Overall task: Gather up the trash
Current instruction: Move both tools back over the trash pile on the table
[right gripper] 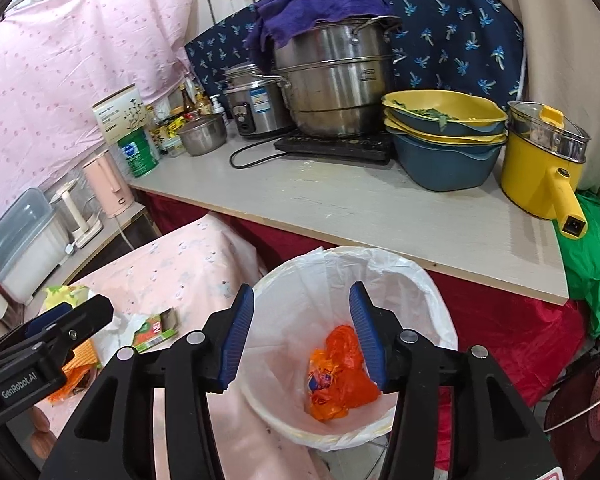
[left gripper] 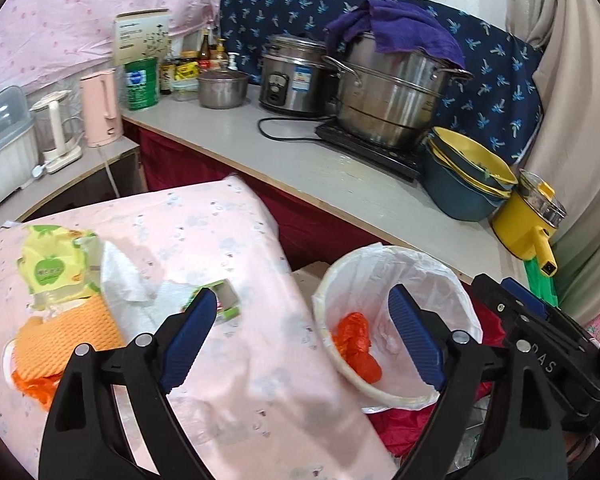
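Trash sits in 2 places: an orange plastic bag [right gripper: 342, 376] lies at the bottom of the white-lined bin [right gripper: 432, 304], while a small green carton [left gripper: 226, 298], white wrapper [left gripper: 124, 276] and yellow apple-print packet [left gripper: 54, 264] lie on the pink-covered table [left gripper: 260, 360]. Left gripper [left gripper: 304, 336] gapes wide, empty, straddling the table edge and bin. Right gripper [right gripper: 302, 336] hangs above the bin, jaws apart, holding nothing.

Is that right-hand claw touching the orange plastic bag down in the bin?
Apart. In the right wrist view the right gripper hangs open above the bin, and the orange bag lies at the bottom, well below the blue fingertips.
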### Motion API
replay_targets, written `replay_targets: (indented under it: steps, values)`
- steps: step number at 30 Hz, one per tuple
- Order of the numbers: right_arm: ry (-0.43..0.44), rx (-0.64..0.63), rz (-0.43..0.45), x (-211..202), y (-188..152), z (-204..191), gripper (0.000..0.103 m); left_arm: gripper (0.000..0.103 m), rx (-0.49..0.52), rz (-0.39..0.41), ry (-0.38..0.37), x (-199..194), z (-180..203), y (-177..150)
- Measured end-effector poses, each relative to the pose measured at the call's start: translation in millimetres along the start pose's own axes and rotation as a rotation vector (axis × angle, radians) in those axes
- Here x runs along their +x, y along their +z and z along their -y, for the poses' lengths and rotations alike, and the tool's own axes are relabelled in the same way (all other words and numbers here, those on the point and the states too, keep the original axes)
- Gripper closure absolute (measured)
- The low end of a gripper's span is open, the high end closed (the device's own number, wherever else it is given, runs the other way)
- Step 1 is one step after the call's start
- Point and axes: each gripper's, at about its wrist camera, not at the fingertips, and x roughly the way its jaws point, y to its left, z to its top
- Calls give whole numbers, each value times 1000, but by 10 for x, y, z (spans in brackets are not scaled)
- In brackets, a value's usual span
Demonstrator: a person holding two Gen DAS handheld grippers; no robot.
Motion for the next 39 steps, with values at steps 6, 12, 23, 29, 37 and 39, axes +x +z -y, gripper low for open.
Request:
replay_targets:
  steps: [6,12,23,29,37,39]
  values:
    - [53,-39,-11,-60,-83,-321,52,19,-41,17,71,-222,-353,-85]
    - [104,-90,-34,-90,-196,-668,51,18,-91,21,135,-422,-760,-210]
    - [196,-171,-104,-89,-514,-1272,46,18,-183,12,267,-745,-1492,-491]
    - [242,-224,-157,-37,-757,-1609,42,15,-219,2,318,-881,-1780,-641]
    - [295,-282,-234,97,-1094,-2015,40,15,-259,-29,361,-959,-2080,-854]
    - [307,-295,-255,144,-1180,-2106,40,15,-270,-36,370,-971,-2157,-900]
